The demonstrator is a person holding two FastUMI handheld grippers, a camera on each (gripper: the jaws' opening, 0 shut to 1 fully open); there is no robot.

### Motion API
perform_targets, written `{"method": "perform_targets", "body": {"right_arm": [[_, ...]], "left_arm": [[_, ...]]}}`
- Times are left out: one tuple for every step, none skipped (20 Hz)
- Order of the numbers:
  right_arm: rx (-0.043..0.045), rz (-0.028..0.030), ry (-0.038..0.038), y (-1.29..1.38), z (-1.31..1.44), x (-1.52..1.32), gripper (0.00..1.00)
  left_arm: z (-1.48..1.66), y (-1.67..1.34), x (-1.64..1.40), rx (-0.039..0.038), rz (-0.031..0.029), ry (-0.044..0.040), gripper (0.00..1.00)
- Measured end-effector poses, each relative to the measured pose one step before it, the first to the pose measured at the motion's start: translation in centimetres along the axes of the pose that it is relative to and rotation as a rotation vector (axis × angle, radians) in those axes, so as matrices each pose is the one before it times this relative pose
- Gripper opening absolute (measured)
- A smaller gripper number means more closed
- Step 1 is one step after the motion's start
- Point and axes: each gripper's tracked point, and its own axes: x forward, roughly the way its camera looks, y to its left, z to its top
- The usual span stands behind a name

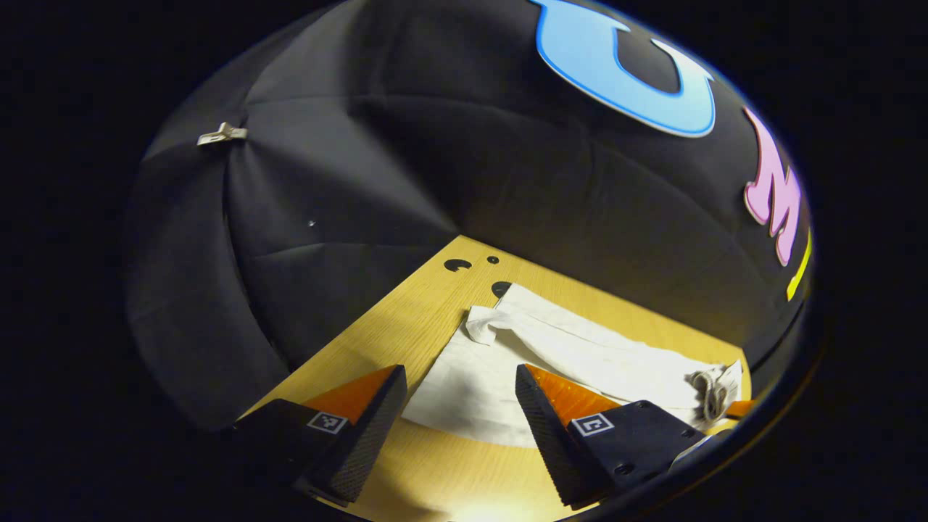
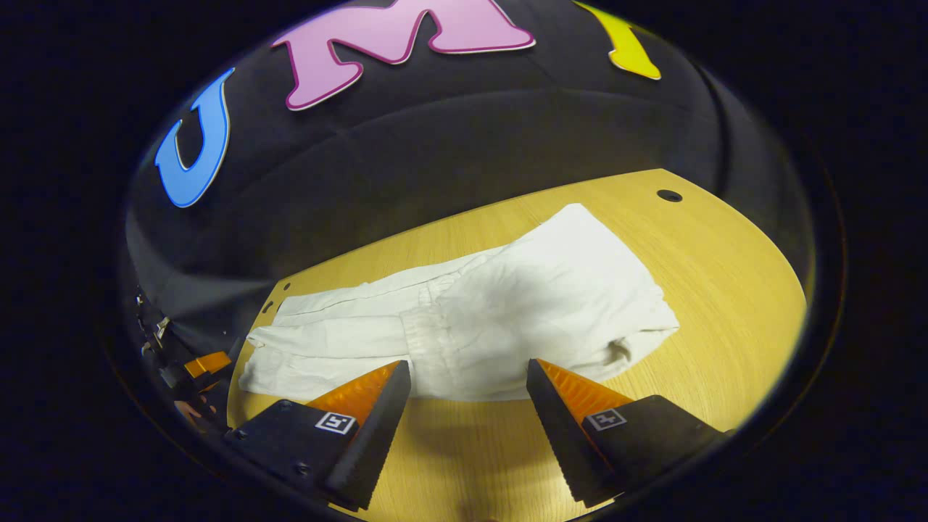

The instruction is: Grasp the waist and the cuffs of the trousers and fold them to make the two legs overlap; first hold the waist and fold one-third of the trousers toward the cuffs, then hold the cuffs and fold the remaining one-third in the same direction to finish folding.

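At far left: the left tongs (image 1: 458,417) are held wide open above the surface (image 1: 420,312), nothing between the fingers; the near edge of the white trousers (image 1: 580,348) lies just beyond the tips.
Trousers, left gripper view: a turned-over corner is seen at the end toward the booth wall, and a bunched drawstring (image 1: 714,391) at the far right end, so the waist is judged to lie there.
Trousers, right gripper view: the trousers (image 2: 507,304) are spread flat across the wooden surface (image 2: 725,275), a narrower part running left and a broader, rumpled part to the right, with a tucked fold at the right edge.
Right tongs: the right tongs (image 2: 467,417) are likewise spread apart and empty, poised over the near edge of the cloth, not touching it.
Stage: no grasp is made yet; which fold comes next cannot be told with certainty.
Risk, layers: if only the top layer is pinched, the legs could slide apart and the overlap be lost.
Risk, rumples: the creases at the right could be trapped in the fold, leaving a lopsided bundle.
Risk, drawstring: the loose cord could be caught instead of the cloth and slip free.
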Motion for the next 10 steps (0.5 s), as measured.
{"method": "perform_targets", "body": {"right_arm": [[-0.01175,-0.01206,-0.00690,-0.846,-0.159,-0.958,0.99],[-0.01844,-0.01519,-0.00255,-0.995,-0.357,-1.040,0.99],[-0.00982,-0.01488,0.00883,-0.997,-0.575,-1.139,0.99],[0.00294,-0.00331,0.01728,-0.602,-0.901,-1.320,0.99],[0.01035,0.00610,0.00937,-0.370,-0.664,-1.397,0.99],[0.01705,0.00534,0.00461,-0.381,-0.615,-1.323,0.99],[0.01940,0.00042,0.01241,-0.432,-0.526,-1.559,0.99],[0.01835,-0.00272,0.01215,-0.467,-0.946,-0.991,0.98],[0.00852,0.00428,0.00992,-0.191,-0.681,-1.323,0.98],[-0.00682,-0.00377,0.00495,-0.358,-0.661,-1.147,0.99]], "left_arm": [[-0.355,0.054,0.531,0.03798,0.01422,0.02022,0.96],[-0.454,0.049,0.751,0.03414,0.01074,0.01593,0.96],[-0.299,0.049,0.423,0.02058,0.01007,0.01195,0.96],[-0.275,-0.037,0.519,0.01499,0.00989,0.00762,0.96],[-0.436,-0.096,0.464,0.01032,0.00461,0.02068,0.95],[-0.834,-0.327,0.359,0.00491,0.00179,0.03108,0.95],[-0.577,-0.093,0.508,0.00855,0.00580,0.02931,0.95],[-0.585,0.058,0.214,0.01208,0.00841,0.03015,0.95],[-0.021,-0.004,-0.005,0.02231,0.01229,0.00468,0.95],[-0.185,-0.249,0.313,0.01586,-0.00775,0.00151,0.96]]}}
